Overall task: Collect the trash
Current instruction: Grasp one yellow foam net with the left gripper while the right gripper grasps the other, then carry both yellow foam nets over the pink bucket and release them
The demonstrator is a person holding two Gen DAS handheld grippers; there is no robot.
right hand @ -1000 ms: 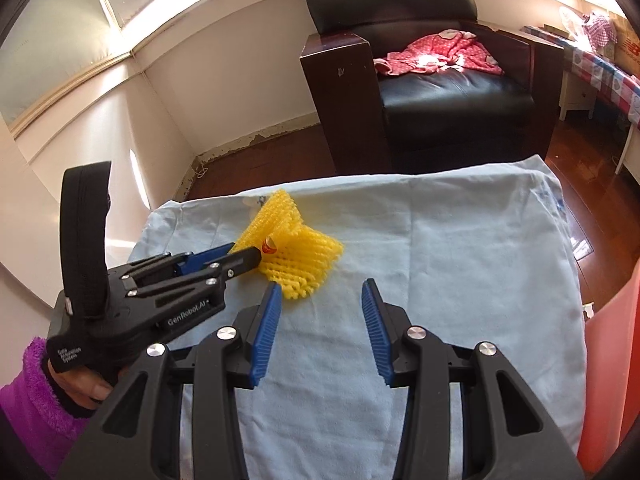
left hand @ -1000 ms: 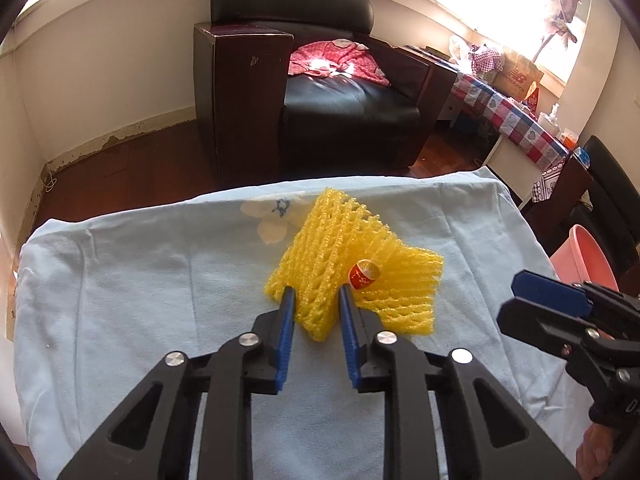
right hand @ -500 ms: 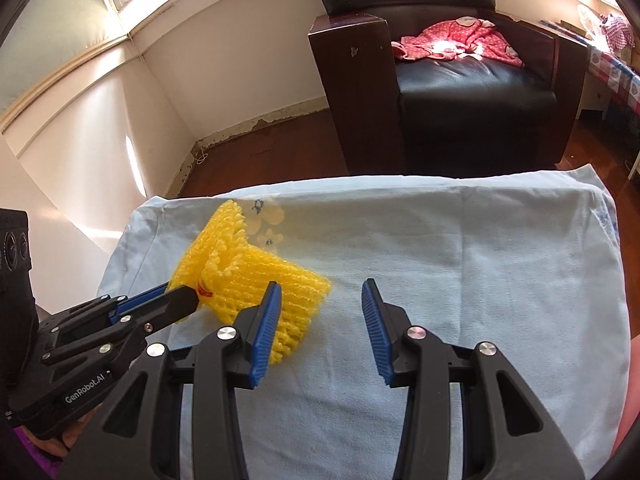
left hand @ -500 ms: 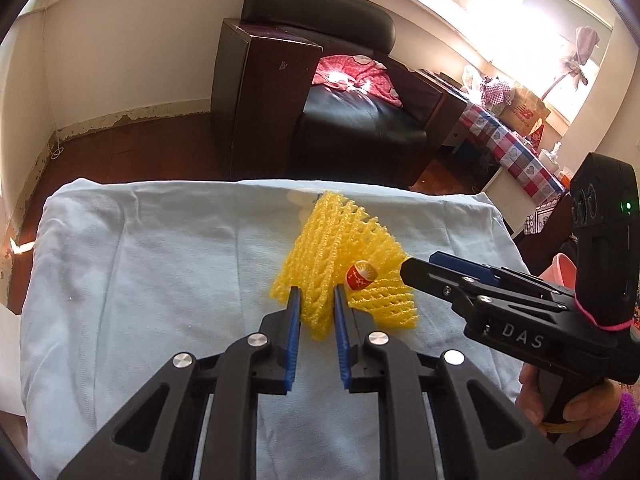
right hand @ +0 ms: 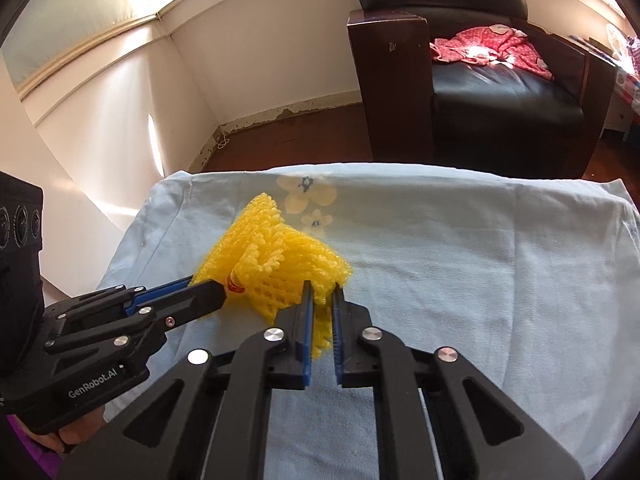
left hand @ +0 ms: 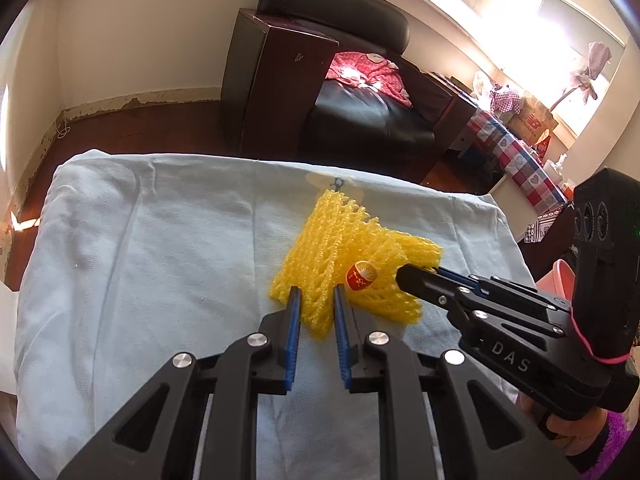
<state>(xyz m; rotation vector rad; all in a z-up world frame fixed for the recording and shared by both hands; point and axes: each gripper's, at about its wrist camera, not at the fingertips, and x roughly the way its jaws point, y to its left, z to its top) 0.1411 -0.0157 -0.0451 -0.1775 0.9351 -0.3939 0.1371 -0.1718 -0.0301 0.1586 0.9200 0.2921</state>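
While both grippers pinch the yellow foam net (left hand: 352,264) on the blue cloth (left hand: 160,248), left gripper (left hand: 316,304) points toward 12 o'clock — right gripper (right hand: 322,300) enters from 4 o'clock.

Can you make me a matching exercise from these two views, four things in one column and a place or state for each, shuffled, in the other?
Things
1. yellow foam net
2. red sticker
3. red patterned cloth
4. light blue sheet

Places or states
A. lying on the black armchair seat
B. spread over the table
C. pinched by both the left gripper and the right gripper
D. stuck on the foam net

Pairs: 1-C, 2-D, 3-A, 4-B
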